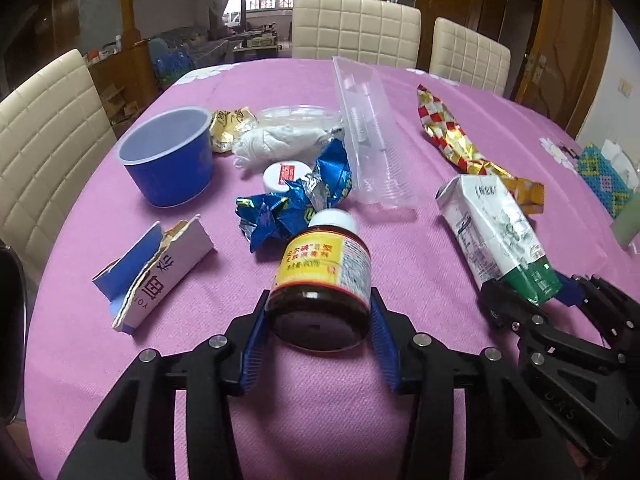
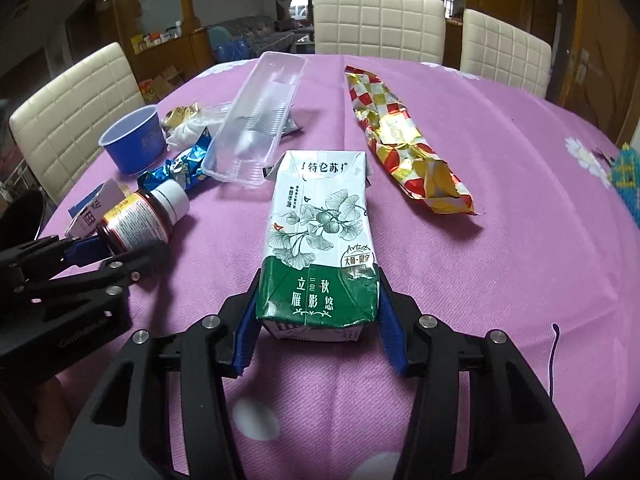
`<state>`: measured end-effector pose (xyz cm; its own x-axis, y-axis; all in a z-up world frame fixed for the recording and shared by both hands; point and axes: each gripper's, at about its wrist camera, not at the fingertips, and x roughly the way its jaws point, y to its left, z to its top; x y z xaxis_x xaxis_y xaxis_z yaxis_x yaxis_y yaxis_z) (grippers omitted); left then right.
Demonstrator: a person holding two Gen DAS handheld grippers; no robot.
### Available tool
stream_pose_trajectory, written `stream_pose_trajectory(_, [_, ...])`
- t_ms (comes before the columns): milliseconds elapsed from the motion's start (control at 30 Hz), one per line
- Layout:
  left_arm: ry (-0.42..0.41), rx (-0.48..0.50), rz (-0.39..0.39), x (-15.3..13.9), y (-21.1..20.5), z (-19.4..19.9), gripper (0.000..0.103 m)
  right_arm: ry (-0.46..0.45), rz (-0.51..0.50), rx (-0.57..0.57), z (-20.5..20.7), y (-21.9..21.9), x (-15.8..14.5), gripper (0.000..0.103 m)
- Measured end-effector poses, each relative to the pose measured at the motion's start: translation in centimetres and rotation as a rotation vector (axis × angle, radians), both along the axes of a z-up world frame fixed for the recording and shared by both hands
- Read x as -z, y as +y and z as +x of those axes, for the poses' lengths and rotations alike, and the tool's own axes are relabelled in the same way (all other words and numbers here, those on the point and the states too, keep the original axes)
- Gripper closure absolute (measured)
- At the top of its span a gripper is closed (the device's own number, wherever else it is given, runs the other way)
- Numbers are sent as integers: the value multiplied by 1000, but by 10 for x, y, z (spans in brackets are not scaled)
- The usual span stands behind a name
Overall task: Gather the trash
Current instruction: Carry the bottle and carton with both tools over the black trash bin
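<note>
Left wrist view, fingers: the left gripper [image 1: 319, 322] stood about half open, its blue pads [image 1: 253, 350] set against both sides of the brown bottle [image 1: 320, 276], which lay on its side with its white cap pointing away.
Right wrist view, fingers: the right gripper [image 2: 316, 314] stood about half open too, its pads [image 2: 390, 330] pressed on the green end of the milk carton [image 2: 320, 240], which lay flat on the pink tablecloth [image 2: 500, 260].
Step in hand: judged to be the grasp itself, both pieces of trash clamped at once and neither lifted off the cloth.
Next move: likely a lift of both, calling for a firm hold; the round bottle could roll out and the carton could crumple.
Left on the table: blue cup [image 1: 168, 156], blue wrapper [image 1: 294, 204], clear tray [image 1: 370, 136], checked wrapper [image 1: 452, 136], torn box [image 1: 154, 272].
</note>
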<state>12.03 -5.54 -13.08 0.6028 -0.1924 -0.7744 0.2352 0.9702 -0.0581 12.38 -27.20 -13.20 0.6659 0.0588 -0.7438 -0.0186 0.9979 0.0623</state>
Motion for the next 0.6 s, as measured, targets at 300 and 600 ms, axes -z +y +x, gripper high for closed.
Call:
stream_pose_trajectory(300, [-92,-6,-9,-13,6,-15,60,-45,18,22,-6,-5,-5,51])
stream_pose_trajectory(600, [-221,-67,12,-43,24,-28,60,-135,-31,-31,-14,18,-29,51])
